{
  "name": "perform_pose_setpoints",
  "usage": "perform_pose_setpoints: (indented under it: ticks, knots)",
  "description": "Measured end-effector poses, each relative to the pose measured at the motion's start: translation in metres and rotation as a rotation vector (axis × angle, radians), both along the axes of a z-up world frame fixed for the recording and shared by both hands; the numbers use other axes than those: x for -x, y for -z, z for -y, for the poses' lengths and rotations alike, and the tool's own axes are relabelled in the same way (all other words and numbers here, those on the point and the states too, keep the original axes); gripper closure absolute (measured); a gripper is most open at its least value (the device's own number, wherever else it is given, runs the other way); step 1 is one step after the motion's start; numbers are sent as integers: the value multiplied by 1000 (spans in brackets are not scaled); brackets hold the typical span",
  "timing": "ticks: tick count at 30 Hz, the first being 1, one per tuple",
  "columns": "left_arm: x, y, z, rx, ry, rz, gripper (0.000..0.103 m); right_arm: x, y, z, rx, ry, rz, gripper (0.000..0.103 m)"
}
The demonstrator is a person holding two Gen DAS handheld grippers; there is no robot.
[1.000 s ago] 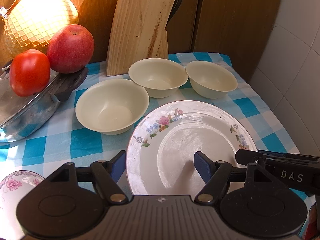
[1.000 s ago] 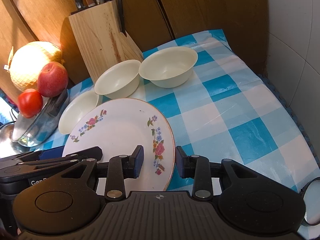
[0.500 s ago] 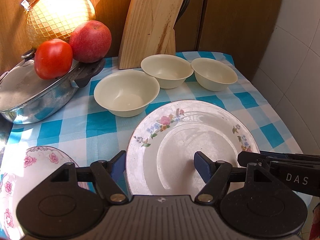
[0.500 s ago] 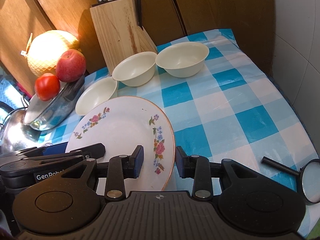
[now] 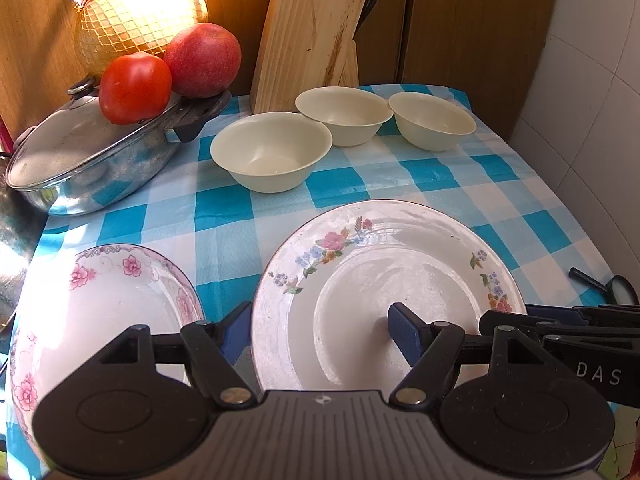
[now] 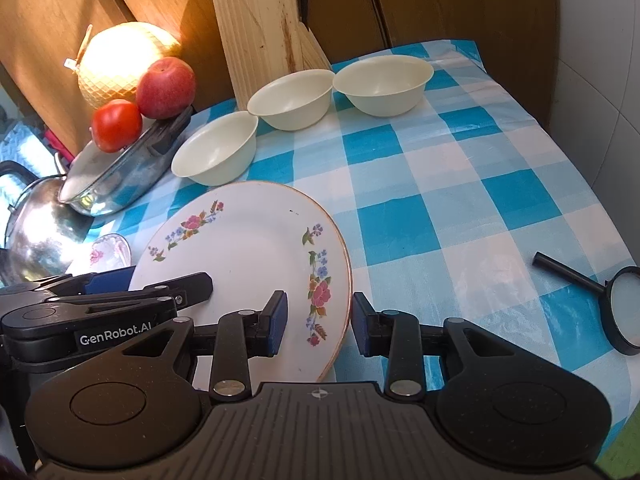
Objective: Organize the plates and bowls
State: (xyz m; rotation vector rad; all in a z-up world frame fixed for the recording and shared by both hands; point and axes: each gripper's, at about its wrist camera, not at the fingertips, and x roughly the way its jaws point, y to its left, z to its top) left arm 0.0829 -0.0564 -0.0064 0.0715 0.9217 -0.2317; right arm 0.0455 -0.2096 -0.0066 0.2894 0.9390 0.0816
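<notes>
A white floral plate (image 5: 380,280) (image 6: 240,248) hangs over the blue checked tablecloth (image 6: 440,184), held from both sides. My left gripper (image 5: 320,332) is shut on its left rim, one pad outside the edge and one in the well. My right gripper (image 6: 318,328) is shut on the right rim in the same way. Each gripper shows in the other's view: the left gripper (image 6: 160,284) and the right gripper (image 5: 560,320). A second plate with pink flowers (image 5: 100,300) (image 6: 108,248) lies on the cloth to the left. Three cream bowls (image 5: 272,152) (image 5: 344,114) (image 5: 432,120) stand in a row at the back.
A steel pot with a glass lid (image 5: 92,160) stands back left, with a tomato (image 5: 136,88) and an apple (image 5: 202,60) on it and a netted melon (image 5: 140,12) behind. A knife block (image 5: 308,36) stands behind the bowls. A magnifying glass (image 6: 624,304) lies right; a tiled wall (image 6: 600,100) borders that side.
Both grippers have drawn back toward the near edge with the floral plate between them. The bowls look farther off. The pink-flowered plate and the magnifying glass have come into view.
</notes>
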Motion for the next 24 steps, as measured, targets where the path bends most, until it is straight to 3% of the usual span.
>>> perform_pose_setpoints:
  ticks: [9, 24]
  knots:
    - [20, 9, -2, -32, 21, -15, 37, 20, 7, -9, 25, -23, -28, 60]
    - [47, 13, -13, -14, 35, -32, 37, 50, 6, -28, 109, -79, -12, 58]
